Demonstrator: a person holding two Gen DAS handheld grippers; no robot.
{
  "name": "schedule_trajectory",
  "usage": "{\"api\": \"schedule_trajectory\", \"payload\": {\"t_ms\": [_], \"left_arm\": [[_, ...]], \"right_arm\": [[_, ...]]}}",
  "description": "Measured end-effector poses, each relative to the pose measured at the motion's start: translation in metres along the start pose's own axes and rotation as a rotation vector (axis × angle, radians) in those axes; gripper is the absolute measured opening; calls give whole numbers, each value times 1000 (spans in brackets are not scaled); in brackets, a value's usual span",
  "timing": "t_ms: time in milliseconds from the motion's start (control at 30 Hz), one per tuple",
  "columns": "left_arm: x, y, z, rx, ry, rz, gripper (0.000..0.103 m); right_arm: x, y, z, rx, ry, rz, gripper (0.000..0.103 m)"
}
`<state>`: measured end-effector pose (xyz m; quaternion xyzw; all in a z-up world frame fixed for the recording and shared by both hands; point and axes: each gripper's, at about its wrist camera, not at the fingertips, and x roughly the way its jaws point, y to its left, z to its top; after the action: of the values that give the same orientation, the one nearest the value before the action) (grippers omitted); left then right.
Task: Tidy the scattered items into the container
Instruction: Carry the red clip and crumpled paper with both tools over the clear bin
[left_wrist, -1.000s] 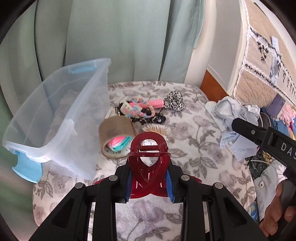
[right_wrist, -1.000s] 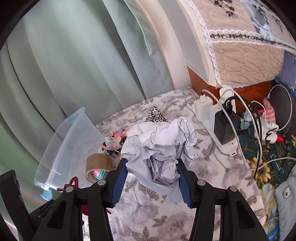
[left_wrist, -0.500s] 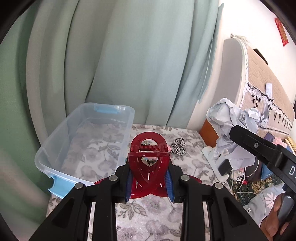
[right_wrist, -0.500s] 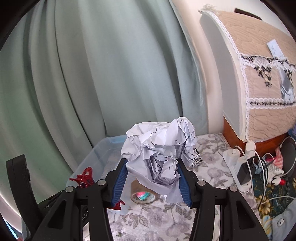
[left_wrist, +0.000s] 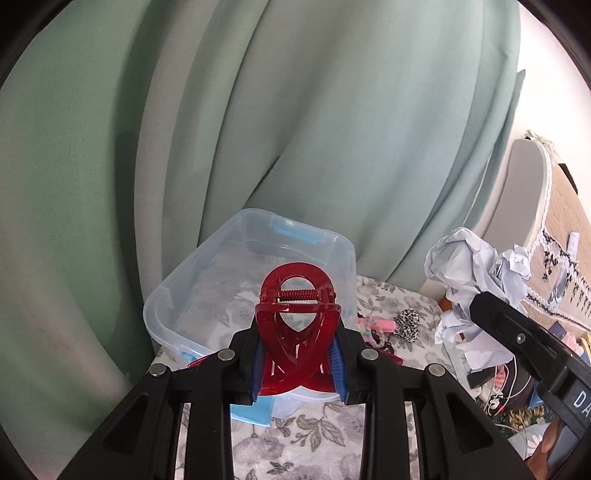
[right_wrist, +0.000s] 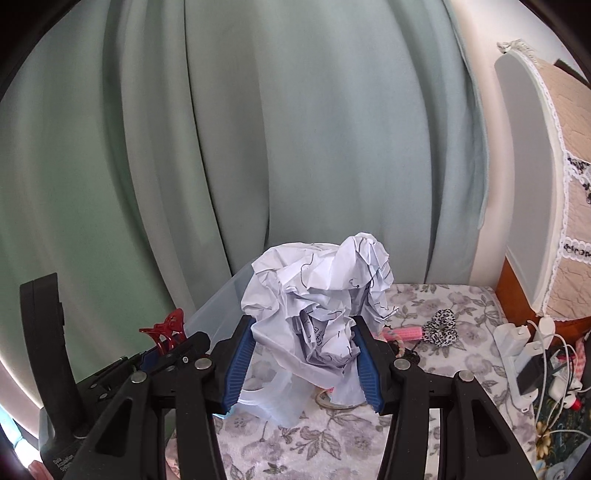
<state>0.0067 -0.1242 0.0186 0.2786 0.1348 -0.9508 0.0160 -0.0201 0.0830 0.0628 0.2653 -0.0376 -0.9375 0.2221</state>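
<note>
The left claw (left_wrist: 299, 363) is clamped on a red hair clip (left_wrist: 297, 332), held above the near edge of the clear bin (left_wrist: 207, 284). The clip looks stiff, light and slick, with a spring hinge on top; the pads pinch its two flat sides low on the body, which seems the sound place. The right claw (right_wrist: 301, 363) is clamped on a paper wad (right_wrist: 319, 295), just beside the bin. The wad is probably feather-light and crushable, so a loose squeeze across its middle should do. Scrunchie (right_wrist: 441, 326) and hair ties lie on the bench (right_wrist: 443, 299).
</note>
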Motion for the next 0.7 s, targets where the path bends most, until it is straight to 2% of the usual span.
{"api": "schedule_trajectory", "payload": {"t_ms": [200, 433, 500, 700], "left_arm": [[9, 19, 4, -36, 6, 22, 31], [31, 37, 8, -78, 29, 59, 31], [37, 41, 8, -85, 34, 63, 31], [55, 45, 5, -84, 61, 68, 31]], "right_arm": [[31, 20, -3, -37, 55, 38, 55], [66, 20, -7, -55, 107, 58, 55], [62, 30, -7, -55, 119, 63, 55], [85, 31, -12, -58, 169, 76, 55]]}}
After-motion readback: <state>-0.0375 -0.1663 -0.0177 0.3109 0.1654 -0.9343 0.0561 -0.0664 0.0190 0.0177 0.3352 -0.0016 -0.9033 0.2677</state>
